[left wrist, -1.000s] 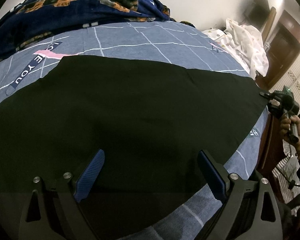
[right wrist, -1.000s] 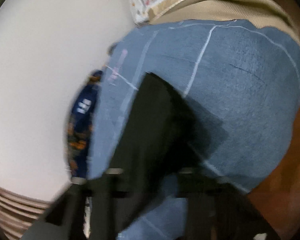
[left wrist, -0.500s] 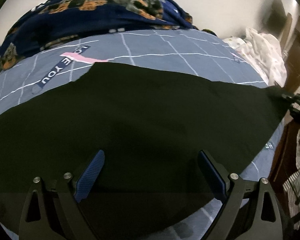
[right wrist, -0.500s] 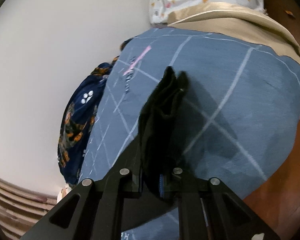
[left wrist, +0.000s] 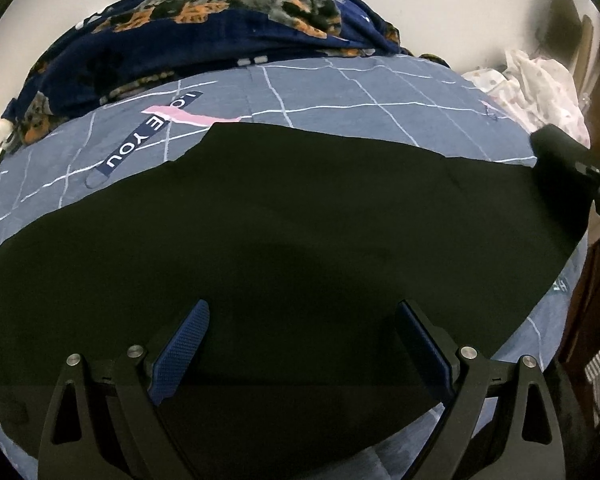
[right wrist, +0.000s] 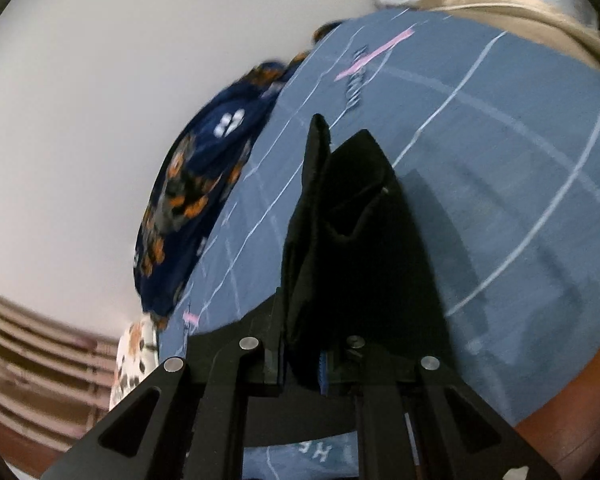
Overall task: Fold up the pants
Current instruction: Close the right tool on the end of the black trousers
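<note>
Right claw (right wrist: 302,364) is pinching a bunched end of the black fabric pants (left wrist: 284,248), its jaws nearly together with the cloth standing up between them, while the rest of the garment is lying spread flat across the blue-grey bed sheet with thin white grid lines (left wrist: 380,92). Left claw (left wrist: 300,344) is hovering wide and empty over the near edge of the pants, gripping nothing. To do this fold well, the lifted end should probably be carried over level and low so the layers are not dragging or twisting, with the free claw pressing the near edge to keep the body from sliding, and the edges being matched before letting go. Printed on a dark navy strip on the sheet, the word "YOU" is reading clearly, with partly covered letters above it beside a pink stripe. A navy fleece blanket with orange and grey dog pattern (left wrist: 220,20) is lying heaped at the far side of the bed.
</note>
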Demonstrator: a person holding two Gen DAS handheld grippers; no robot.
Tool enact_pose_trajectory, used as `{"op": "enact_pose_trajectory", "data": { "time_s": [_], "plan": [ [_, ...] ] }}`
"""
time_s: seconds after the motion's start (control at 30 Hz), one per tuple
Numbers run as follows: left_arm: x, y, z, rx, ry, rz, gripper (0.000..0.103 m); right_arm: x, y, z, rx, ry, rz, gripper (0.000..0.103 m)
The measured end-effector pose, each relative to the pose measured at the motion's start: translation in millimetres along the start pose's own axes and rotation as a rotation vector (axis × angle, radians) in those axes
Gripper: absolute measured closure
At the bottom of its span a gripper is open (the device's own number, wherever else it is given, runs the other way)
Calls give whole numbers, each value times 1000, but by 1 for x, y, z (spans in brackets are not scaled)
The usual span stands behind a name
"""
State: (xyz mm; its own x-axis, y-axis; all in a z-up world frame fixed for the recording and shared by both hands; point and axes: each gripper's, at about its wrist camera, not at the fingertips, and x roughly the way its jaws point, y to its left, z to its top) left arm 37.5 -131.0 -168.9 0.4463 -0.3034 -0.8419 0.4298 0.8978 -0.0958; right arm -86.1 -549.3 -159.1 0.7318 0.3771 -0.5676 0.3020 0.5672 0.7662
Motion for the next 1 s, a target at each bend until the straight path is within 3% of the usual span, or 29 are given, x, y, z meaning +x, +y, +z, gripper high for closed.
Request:
{"op": "enact_pose_trajectory", "data": {
  "time_s": [0.57,1.0],
  "plan": [
    [-2,9,-3,-23,9,32,9,60,46,-58,-94,154,19,91],
    [-21,35,-4,-82,11,45,9,108,107,-119,-323,271,-28,91]
  ]
}}
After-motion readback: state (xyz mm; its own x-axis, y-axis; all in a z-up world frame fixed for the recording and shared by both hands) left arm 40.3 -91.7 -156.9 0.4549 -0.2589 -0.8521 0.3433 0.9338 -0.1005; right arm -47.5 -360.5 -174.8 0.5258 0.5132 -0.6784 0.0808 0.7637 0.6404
